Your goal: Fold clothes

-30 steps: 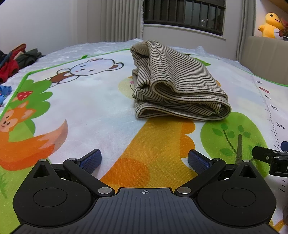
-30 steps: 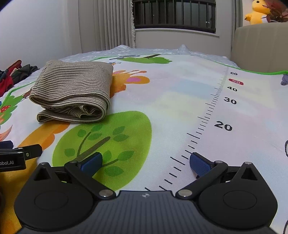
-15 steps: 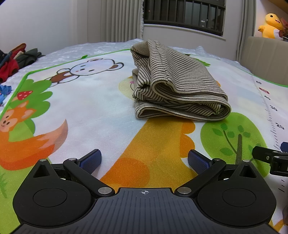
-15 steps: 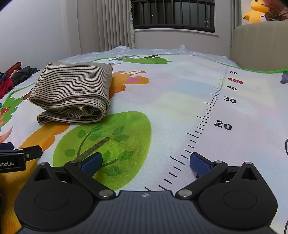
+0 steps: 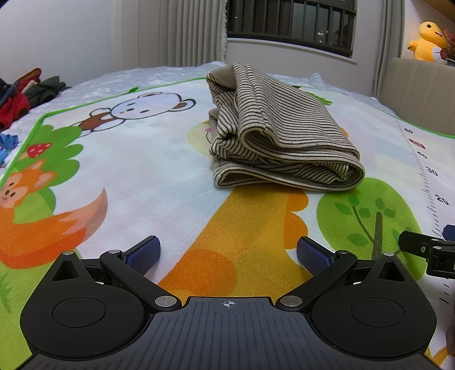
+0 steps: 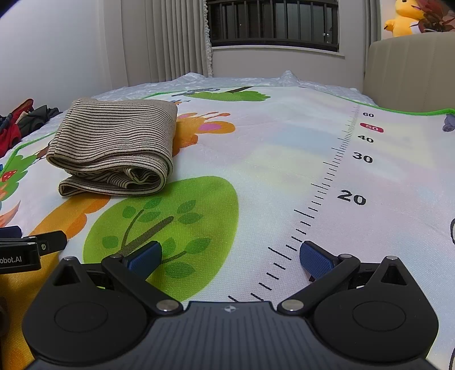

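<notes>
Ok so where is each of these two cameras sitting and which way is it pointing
Left wrist view: sits on the left gripper, low over the cartoon-print play mat, facing the folded beige-and-brown striped garment straight ahead; its own open blue-padded fingers show, plus the right gripper's tip at the right edge.
Right wrist view: sits on the right gripper, facing along the mat's printed ruler; its open fingers show, the left gripper's tip at the left edge.
Shared: garment, mat, barred window, yellow plush toy.

1 folded striped garment [image 5: 281, 136], 2 grippers, 1 mat [image 5: 159, 159].
</notes>
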`<act>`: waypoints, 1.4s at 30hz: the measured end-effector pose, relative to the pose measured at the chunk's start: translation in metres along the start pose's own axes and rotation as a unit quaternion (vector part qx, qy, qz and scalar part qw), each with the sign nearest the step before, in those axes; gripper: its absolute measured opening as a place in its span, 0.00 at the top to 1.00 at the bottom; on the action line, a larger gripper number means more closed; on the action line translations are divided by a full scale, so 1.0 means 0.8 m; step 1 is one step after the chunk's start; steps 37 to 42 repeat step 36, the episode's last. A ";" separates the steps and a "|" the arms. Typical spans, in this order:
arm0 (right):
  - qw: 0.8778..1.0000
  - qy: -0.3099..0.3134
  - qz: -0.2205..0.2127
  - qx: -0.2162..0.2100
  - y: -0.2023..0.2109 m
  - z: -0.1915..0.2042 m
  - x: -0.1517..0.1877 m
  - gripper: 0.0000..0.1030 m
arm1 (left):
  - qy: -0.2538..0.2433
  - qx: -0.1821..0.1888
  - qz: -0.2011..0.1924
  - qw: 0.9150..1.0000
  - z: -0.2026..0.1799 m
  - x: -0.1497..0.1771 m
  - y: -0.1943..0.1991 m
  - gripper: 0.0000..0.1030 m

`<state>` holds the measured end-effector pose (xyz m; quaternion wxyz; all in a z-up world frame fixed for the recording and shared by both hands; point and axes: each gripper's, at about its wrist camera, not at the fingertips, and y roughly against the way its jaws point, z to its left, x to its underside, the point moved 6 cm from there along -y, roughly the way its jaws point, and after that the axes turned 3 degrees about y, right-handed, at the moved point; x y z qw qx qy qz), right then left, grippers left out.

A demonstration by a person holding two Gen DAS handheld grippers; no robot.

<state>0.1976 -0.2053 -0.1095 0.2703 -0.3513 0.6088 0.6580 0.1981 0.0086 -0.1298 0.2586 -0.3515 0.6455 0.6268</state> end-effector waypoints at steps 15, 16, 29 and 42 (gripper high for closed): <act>1.000 -0.002 -0.001 -0.001 0.000 -0.002 0.000 0.00 | 0.000 0.000 0.000 1.000 -0.001 0.000 0.001 0.00; 1.000 -0.002 -0.002 -0.001 0.000 -0.002 0.000 0.00 | 0.000 0.000 0.000 1.000 -0.001 0.000 0.001 0.00; 1.000 -0.002 -0.002 -0.002 0.001 -0.004 0.000 0.00 | 0.000 -0.001 -0.001 1.000 -0.001 0.001 0.001 0.00; 1.000 -0.003 -0.002 -0.003 0.001 -0.005 0.000 0.00 | 0.000 0.002 -0.005 1.000 0.001 0.001 0.002 0.00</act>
